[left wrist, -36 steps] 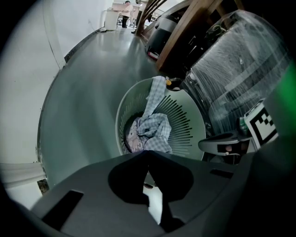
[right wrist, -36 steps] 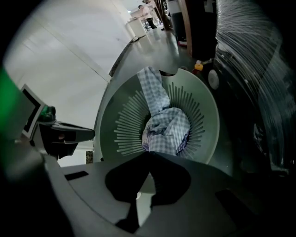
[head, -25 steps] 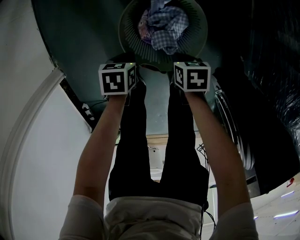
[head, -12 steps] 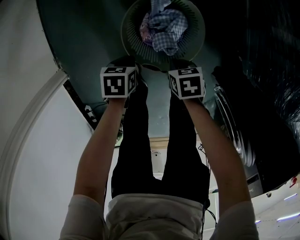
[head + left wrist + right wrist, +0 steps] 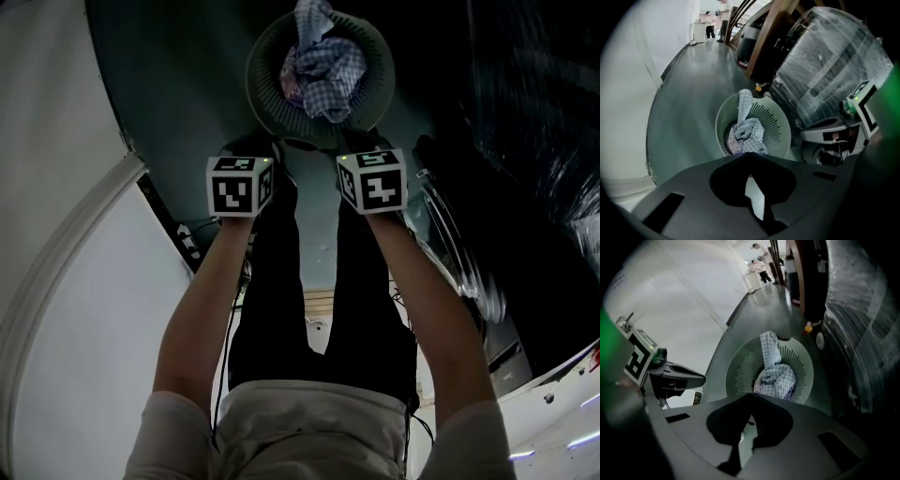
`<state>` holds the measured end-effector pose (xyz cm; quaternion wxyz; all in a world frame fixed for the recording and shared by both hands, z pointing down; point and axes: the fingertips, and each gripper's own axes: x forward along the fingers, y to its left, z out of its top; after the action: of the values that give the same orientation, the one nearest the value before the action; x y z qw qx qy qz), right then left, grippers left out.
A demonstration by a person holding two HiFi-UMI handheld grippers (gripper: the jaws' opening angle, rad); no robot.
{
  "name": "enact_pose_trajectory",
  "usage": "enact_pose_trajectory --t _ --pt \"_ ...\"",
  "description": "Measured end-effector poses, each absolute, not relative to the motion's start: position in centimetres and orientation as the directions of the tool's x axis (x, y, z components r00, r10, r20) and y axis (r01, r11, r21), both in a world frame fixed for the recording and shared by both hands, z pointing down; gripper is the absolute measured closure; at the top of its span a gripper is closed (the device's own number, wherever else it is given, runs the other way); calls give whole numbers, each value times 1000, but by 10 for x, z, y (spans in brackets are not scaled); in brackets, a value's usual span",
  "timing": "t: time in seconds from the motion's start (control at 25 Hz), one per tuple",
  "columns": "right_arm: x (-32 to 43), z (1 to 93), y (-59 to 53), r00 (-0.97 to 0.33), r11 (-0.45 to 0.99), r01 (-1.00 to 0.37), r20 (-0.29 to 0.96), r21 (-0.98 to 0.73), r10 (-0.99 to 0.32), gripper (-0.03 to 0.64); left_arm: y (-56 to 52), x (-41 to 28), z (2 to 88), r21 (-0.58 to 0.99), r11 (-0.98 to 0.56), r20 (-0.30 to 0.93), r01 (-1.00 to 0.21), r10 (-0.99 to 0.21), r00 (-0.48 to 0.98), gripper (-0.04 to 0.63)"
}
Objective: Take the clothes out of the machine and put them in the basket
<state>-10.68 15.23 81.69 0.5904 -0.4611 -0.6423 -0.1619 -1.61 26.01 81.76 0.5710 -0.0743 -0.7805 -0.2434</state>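
Note:
A pale green slatted basket stands on the grey floor just past the person's feet. Checked blue-and-white clothes lie heaped in it, one piece draped over the far rim. My left gripper and right gripper hang side by side above the basket's near edge, their tips hidden under the marker cubes. In the left gripper view the left gripper is shut with nothing showing between its jaws, over the basket and clothes. The right gripper is likewise shut above the clothes.
A dark machine wrapped in plastic film fills the right side, with a chrome-rimmed round door beside the right arm. A white curved wall runs along the left. A small orange-capped item lies behind the basket. People stand far down the corridor.
Both grippers have risen together above the basket's near edge, still shut. The basket and the clothes in it have not moved.

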Motion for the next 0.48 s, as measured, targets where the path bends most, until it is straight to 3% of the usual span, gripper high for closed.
enact_pose_trajectory --t 0.48 --pt "-124 717 149 30 522 776 848 -353 529 609 250 -30 734 303 887 885 349 -125 -449 575"
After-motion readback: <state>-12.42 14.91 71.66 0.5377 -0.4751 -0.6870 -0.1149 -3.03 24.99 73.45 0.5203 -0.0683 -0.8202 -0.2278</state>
